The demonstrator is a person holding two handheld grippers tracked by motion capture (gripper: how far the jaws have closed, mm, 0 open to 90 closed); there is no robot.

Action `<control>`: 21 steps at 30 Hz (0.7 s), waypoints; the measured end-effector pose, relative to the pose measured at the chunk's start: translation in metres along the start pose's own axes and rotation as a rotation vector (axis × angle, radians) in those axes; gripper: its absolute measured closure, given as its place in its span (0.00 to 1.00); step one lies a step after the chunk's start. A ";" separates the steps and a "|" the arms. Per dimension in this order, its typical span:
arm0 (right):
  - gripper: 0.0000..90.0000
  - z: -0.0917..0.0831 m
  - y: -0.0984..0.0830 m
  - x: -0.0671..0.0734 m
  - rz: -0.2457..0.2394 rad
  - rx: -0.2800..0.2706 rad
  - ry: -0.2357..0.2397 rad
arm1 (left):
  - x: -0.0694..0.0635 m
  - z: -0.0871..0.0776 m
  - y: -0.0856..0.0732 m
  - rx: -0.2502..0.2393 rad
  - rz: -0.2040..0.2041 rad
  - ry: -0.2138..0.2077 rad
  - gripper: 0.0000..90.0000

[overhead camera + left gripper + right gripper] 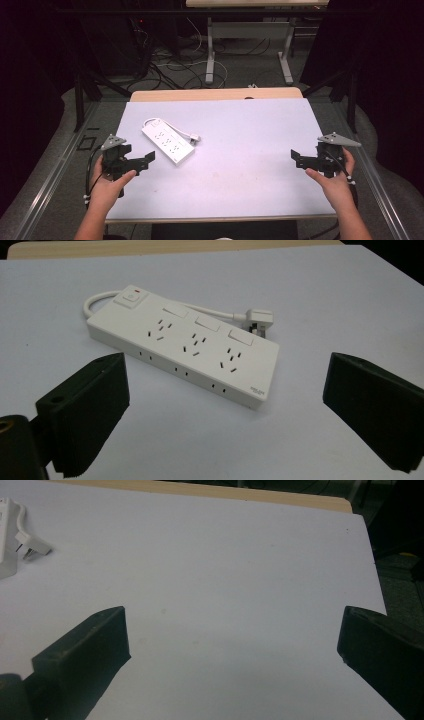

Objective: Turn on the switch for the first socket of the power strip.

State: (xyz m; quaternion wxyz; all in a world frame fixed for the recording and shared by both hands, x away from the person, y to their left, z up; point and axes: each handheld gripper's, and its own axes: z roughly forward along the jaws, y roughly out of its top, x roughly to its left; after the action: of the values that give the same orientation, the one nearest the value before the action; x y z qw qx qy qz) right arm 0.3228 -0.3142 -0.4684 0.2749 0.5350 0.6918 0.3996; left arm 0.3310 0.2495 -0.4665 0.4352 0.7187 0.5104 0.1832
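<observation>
Both grippers gape; power strip (183, 351) lies untouched.

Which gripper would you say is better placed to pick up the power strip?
Left. The left gripper sits open just beside the power strip; the right gripper is across the table.

White power strip on a white-covered worktop

The power strip (167, 141) lies flat and slantwise on the worktop (250, 150), its cord looped behind, plug (257, 320) resting just beside it; cables (170, 70) sprawl over the floor beyond.
</observation>
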 end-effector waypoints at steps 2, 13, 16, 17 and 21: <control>0.00 0.001 -0.001 0.002 0.006 0.000 0.005 | 0.001 -0.001 0.005 -0.001 -0.003 0.001 0.07; 0.00 0.000 0.000 0.001 0.000 0.001 0.014 | -0.002 0.003 0.024 0.003 0.019 0.023 0.18; 0.00 -0.001 0.000 0.001 0.007 0.004 0.017 | -0.004 0.004 0.030 0.005 0.035 0.027 0.18; 0.00 -0.002 0.000 0.001 0.002 0.003 0.016 | -0.004 0.005 0.032 0.007 0.036 0.030 0.18; 0.00 -0.001 0.000 0.002 -0.006 -0.003 0.012 | -0.006 0.009 0.039 0.018 0.059 0.042 0.22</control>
State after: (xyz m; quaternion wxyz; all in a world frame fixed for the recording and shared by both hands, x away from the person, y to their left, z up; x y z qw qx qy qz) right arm 0.3214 -0.3127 -0.4676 0.2727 0.5302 0.6943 0.4031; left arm 0.3575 0.2366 -0.4392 0.4123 0.7333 0.4996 0.2065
